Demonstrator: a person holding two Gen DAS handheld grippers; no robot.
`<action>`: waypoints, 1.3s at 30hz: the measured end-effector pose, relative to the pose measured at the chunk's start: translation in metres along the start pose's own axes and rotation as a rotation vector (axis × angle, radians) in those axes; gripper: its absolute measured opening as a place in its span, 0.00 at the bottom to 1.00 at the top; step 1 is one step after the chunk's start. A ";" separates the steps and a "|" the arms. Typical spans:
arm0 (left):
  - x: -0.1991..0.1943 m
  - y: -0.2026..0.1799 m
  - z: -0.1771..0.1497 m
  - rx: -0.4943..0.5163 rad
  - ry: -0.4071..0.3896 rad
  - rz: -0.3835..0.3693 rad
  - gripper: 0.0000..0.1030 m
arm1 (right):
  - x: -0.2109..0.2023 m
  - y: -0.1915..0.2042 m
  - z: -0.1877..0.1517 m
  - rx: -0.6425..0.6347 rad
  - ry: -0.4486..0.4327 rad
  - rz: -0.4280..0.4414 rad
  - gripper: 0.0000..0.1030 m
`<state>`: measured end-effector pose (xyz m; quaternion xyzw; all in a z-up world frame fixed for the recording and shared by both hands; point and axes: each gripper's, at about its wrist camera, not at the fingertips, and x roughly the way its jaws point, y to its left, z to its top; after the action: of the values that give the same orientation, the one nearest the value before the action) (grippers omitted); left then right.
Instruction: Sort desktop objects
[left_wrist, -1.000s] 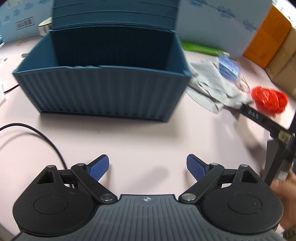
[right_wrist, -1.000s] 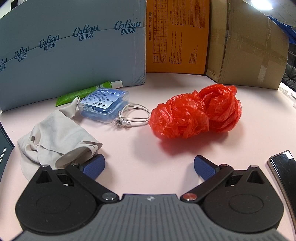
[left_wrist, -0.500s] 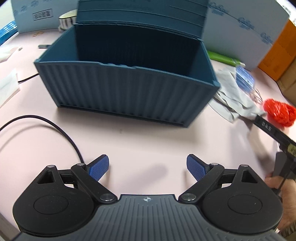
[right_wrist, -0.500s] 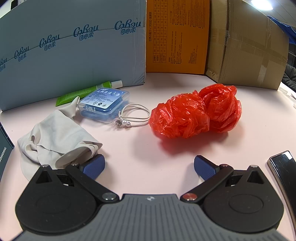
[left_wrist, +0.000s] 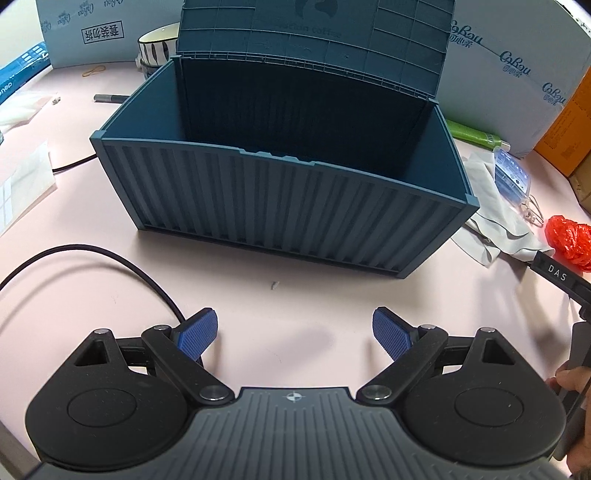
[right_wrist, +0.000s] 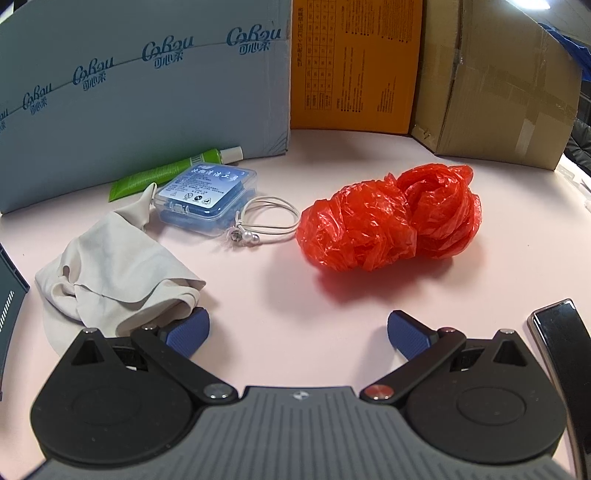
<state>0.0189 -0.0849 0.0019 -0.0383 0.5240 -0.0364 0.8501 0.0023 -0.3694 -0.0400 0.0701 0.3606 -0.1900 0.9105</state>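
Note:
A dark blue container-style box (left_wrist: 288, 206) stands open on the pink desk, its lid upright behind it. My left gripper (left_wrist: 293, 332) is open and empty in front of the box. My right gripper (right_wrist: 297, 330) is open and empty, low over the desk. Ahead of it lie a red plastic bag (right_wrist: 388, 229), a white bead bracelet (right_wrist: 266, 221), a clear case with blue contents (right_wrist: 207, 199), a green tube (right_wrist: 166, 173) and a grey cloth (right_wrist: 110, 258). The cloth touches its left finger. The bag (left_wrist: 569, 243) and cloth (left_wrist: 491, 221) also show in the left wrist view.
Cardboard boxes (right_wrist: 495, 85) and a light blue carton (right_wrist: 147, 92) wall the back. A black cable (left_wrist: 110, 258) curves at the left. A striped bowl (left_wrist: 157, 44), a pen (left_wrist: 110, 98) and papers (left_wrist: 22, 181) lie far left. A dark phone-like slab (right_wrist: 561, 339) lies at the right.
My left gripper has swung left and risen, so the box sits more to the centre and its inside shows more. The right gripper has not moved.

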 end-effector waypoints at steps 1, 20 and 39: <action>0.000 -0.001 -0.001 0.003 0.002 -0.001 0.87 | 0.000 -0.001 0.000 0.004 0.004 -0.002 1.00; 0.006 -0.003 -0.009 0.025 0.040 0.002 0.87 | -0.020 -0.016 -0.019 0.017 -0.031 0.024 1.00; 0.001 -0.021 -0.010 0.044 0.026 0.031 0.87 | -0.036 -0.023 -0.031 0.009 -0.085 0.175 1.00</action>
<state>0.0102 -0.1064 -0.0014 -0.0112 0.5344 -0.0354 0.8444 -0.0499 -0.3717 -0.0377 0.0975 0.3134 -0.1144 0.9376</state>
